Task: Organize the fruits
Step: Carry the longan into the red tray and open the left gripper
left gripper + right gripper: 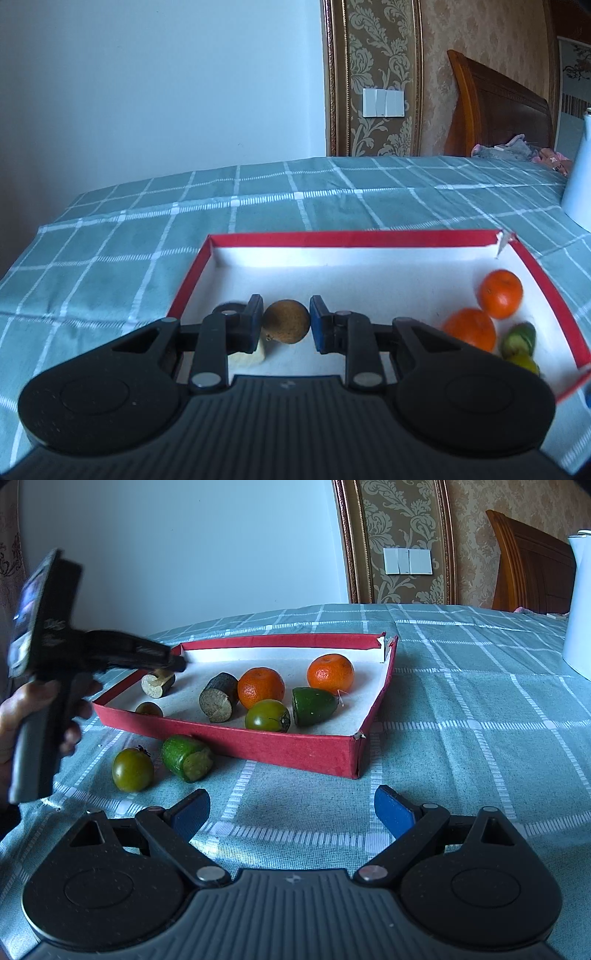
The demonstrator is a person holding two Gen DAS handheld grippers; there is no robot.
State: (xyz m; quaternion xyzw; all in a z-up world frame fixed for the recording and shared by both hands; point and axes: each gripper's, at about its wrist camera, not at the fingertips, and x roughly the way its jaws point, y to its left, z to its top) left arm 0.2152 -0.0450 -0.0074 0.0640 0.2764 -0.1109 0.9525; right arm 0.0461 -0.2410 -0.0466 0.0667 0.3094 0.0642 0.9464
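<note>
My left gripper (286,312) is shut on a small round brown fruit (287,326), just above the white floor of the red-rimmed box (351,238). A pale cut piece (251,356) lies under its left finger. Two oranges (500,293) and a green fruit (519,338) sit at the box's right side. In the right wrist view a hand holds the left gripper (173,664) over the box's (295,749) left corner. My right gripper (291,810) stands open over the cloth, in front of the box. A green round fruit (132,770) and a green cut piece (186,757) lie outside the box.
Inside the box lie two oranges (260,686), a green round fruit (267,715), a green cut piece (314,706) and dark cut cylinders (218,698). A white jug (580,602) stands at the right. A teal checked cloth (461,720) covers the table.
</note>
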